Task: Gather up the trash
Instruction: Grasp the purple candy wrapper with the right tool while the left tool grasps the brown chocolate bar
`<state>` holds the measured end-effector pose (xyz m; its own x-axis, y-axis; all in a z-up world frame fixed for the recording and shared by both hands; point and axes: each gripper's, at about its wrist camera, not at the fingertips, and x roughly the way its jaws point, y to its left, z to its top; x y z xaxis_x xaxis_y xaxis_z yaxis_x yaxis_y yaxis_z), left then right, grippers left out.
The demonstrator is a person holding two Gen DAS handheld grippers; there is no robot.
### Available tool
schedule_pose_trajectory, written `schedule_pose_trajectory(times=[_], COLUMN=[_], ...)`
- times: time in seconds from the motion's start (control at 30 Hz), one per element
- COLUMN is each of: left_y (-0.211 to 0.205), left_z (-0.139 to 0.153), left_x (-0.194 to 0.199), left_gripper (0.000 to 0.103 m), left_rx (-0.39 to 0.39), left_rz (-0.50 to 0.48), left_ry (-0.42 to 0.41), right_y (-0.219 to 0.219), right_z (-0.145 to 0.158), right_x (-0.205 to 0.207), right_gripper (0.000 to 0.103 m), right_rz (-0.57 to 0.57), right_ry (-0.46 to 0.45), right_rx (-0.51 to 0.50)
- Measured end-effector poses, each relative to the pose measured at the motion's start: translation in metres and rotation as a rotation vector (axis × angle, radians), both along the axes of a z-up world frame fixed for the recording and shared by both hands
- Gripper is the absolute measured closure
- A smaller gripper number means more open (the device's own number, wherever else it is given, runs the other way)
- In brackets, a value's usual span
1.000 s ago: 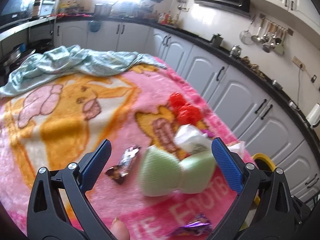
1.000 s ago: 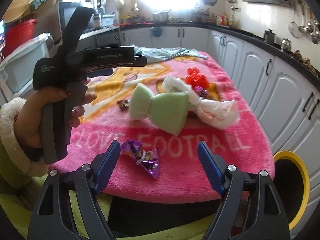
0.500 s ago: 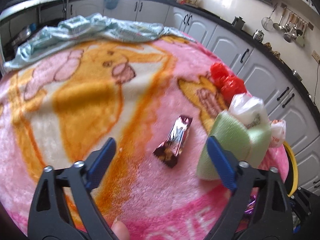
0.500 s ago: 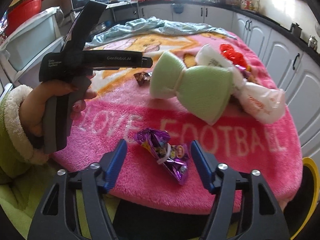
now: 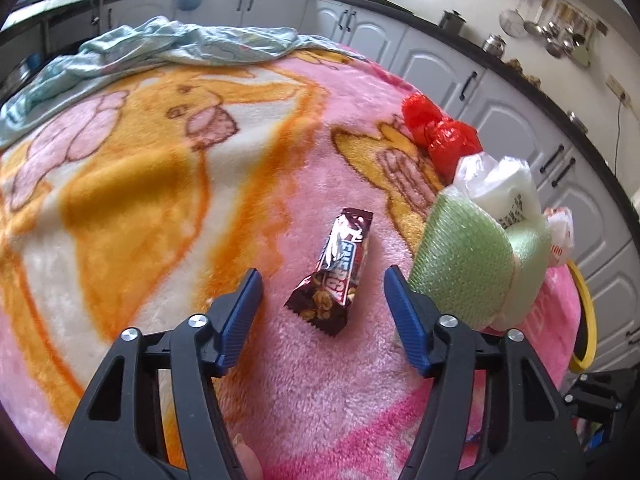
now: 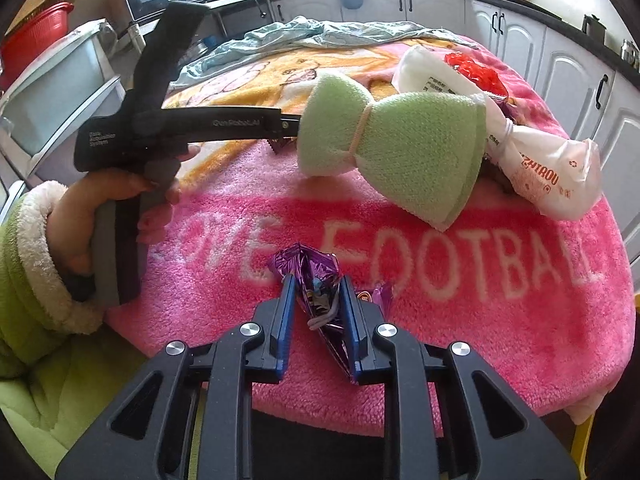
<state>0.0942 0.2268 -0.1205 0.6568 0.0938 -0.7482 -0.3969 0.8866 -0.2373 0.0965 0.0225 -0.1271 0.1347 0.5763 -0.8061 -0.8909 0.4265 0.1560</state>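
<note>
Left gripper [image 5: 323,280]: jaws apart and just been closing, blue ribbed pads either side of the bar wrapper, not touching it.
Bar wrapper [image 5: 336,268]: glossy brown foil, long and flat, crimped saw-tooth ends, lying on the blanket between the left pads.
Right gripper [image 6: 318,292]: jaws just been closing; the pads now pinch the purple wrapper from both sides.
Purple wrapper [image 6: 316,276]: crinkled metallic foil, twisted to a point, at the blanket's near edge, in the right gripper.
Foam [image 6: 400,144]: pale green, pitted, cinched in the middle by a band into a bow shape; just beside the bar wrapper.
White bag [image 6: 540,168]: thin printed plastic, knotted, touching the foam's far side.
Red bag [image 5: 440,136]: shiny crumpled plastic, beyond the white bag.
Blanket [image 5: 120,184]: plush fleece, pink with orange and white cartoon print and white lettering, covering the table.
Cloth [image 5: 172,44]: pale blue, rumpled, at the far edge.
Hand [image 6: 92,212]: fleecy green sleeve with a white cuff, gripping the left tool's grey handle.
Room: kitchen, white panelled cabinets [image 5: 500,104], dark counter.
</note>
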Motion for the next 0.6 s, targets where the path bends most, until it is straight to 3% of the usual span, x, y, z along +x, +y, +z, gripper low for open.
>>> schedule_pose_trajectory(times=[0.13, 0.23, 0.37, 0.43, 0.6], left_y=[0.001, 0.006, 0.010, 0.011, 0.009], left_z=[-0.005, -0.006, -0.004, -0.002, 0.011], left_x=[0.006, 0.005, 0.001, -0.001, -0.009], left_gripper=[0.076, 0.085, 0.087, 0.089, 0.090], left_rx=[0.042, 0.045, 0.023, 0.018, 0.021], left_rz=[-0.005, -0.007, -0.013, -0.008, -0.003], left_ry=[0.036, 0.048, 0.045, 0.040, 0.001], right_y=[-0.002, -0.005, -0.012, -0.015, -0.022], right_z=[0.003, 0.005, 0.009, 0.012, 0.019], right_x=[0.000, 0.002, 0.005, 0.007, 0.007], right_gripper=[0.086, 0.087, 0.088, 0.097, 0.097], right_rz=[-0.013, -0.030, -0.051, -0.056, -0.062], right_ry=[0.005, 0.017, 0.028, 0.034, 0.023], right_rx=[0.006, 0.022, 0.045, 0.059, 0.074])
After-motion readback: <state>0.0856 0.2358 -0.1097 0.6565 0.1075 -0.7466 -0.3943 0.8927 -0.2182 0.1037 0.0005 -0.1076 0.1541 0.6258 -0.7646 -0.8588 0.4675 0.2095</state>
